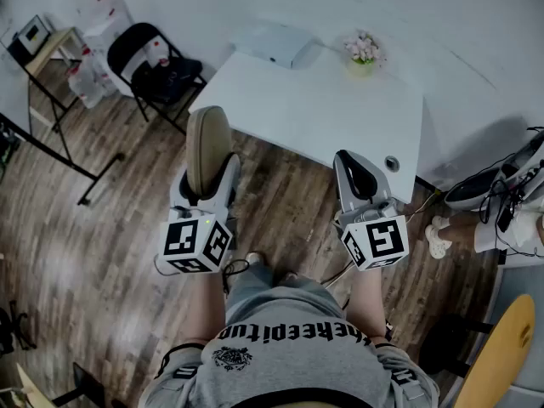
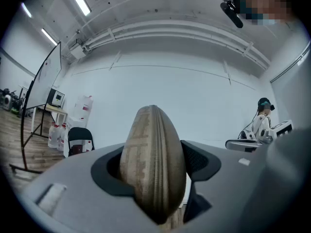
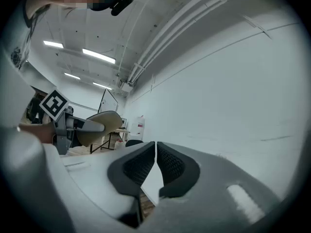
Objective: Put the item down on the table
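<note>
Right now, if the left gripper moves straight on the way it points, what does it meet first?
Probably the white table: the left gripper holds a tan case whose tip reaches the table's left edge. Height is unclear; it may pass above the top.

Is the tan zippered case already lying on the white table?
No, the tan case is clamped in the left gripper, not resting on the table.
</note>
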